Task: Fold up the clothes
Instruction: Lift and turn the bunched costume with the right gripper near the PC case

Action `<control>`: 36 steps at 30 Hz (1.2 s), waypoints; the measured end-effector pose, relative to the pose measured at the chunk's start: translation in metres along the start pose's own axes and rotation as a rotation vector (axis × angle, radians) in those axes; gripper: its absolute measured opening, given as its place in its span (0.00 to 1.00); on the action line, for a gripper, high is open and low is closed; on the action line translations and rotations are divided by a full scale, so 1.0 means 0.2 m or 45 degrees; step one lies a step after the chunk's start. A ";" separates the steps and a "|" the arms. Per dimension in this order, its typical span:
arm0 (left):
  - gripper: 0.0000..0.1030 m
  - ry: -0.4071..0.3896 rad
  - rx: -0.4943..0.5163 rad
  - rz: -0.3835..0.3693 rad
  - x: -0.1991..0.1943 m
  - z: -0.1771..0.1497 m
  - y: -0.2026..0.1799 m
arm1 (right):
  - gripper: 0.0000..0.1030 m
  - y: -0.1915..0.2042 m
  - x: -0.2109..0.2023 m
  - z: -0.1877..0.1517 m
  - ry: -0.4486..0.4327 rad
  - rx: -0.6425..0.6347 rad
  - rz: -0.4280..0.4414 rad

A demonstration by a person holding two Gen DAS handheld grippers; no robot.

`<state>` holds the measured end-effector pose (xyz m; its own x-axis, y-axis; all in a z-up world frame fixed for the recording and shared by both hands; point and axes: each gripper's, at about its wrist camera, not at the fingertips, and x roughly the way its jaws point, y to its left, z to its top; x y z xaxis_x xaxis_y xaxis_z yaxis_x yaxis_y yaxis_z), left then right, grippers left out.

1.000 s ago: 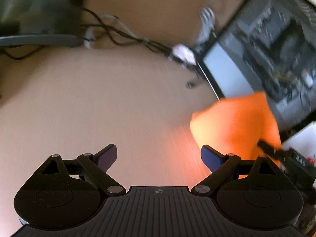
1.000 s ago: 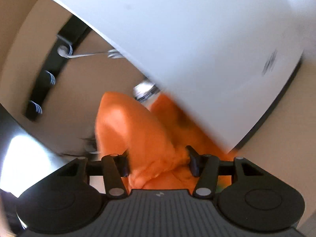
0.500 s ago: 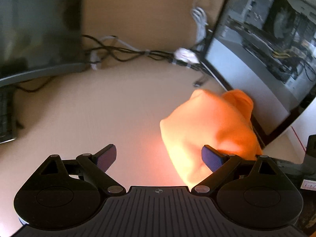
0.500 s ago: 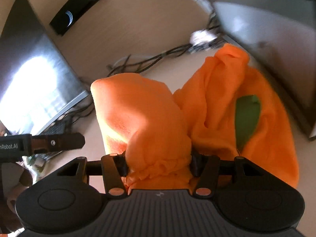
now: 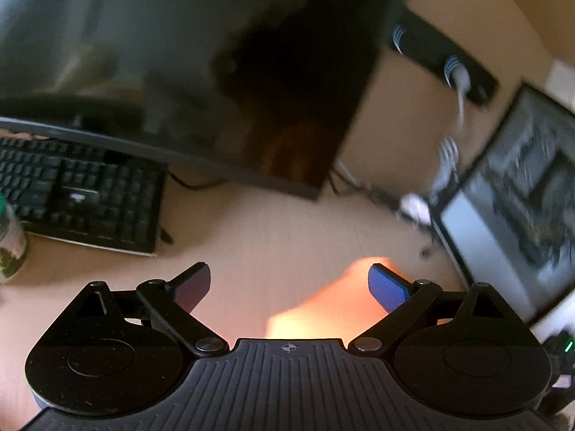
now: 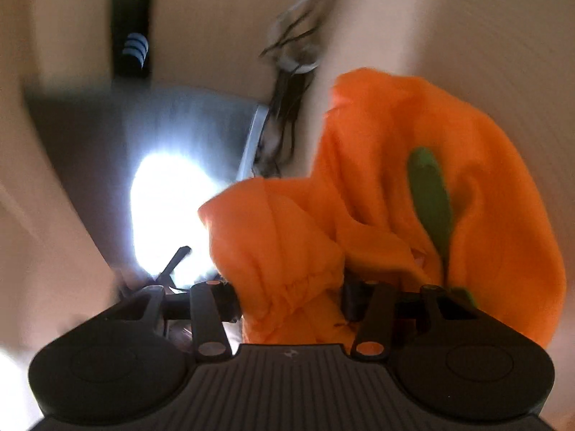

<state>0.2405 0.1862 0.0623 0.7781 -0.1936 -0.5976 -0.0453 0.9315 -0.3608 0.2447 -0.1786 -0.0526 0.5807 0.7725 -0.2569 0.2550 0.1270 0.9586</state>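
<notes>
right gripper (image 6: 289, 296) closing on a bunched hem of the orange garment (image 6: 413, 194), rest draped on the desk (image 5: 287, 237). left gripper (image 5: 289, 283) spread, empty, garment below it. risk: thick bunch slips out; cloth snags the cables (image 6: 287, 107).

I am at a computer workstation, a home office or plain office by the look of it. A pale wood table (image 5: 273, 230) carries a black keyboard (image 5: 82, 194) under the edge of a wide dark monitor (image 5: 172, 64). To the right stands a computer case (image 5: 521, 215) with a clear side panel showing its parts. Tangled cables (image 5: 381, 194) run along the wall, below a black power strip (image 5: 445, 61).
</notes>
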 end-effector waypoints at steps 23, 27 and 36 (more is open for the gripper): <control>0.98 0.320 0.504 -0.122 0.54 -0.31 -0.59 | 0.71 -0.35 -0.53 -0.04 -0.435 0.411 0.089; 0.99 0.369 0.504 -0.173 0.59 -0.35 -0.62 | 0.71 -0.10 -0.65 -0.04 -0.545 -0.061 -0.223; 1.00 0.397 0.522 -0.195 0.62 -0.36 -0.65 | 0.72 0.47 -0.31 -0.15 -0.669 -1.241 -1.001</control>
<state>0.2976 0.0197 -0.0171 0.5307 -0.3605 -0.7671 0.3509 0.9173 -0.1884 0.2093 -0.1967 0.0566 0.8162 -0.0064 -0.5778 0.1340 0.9748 0.1785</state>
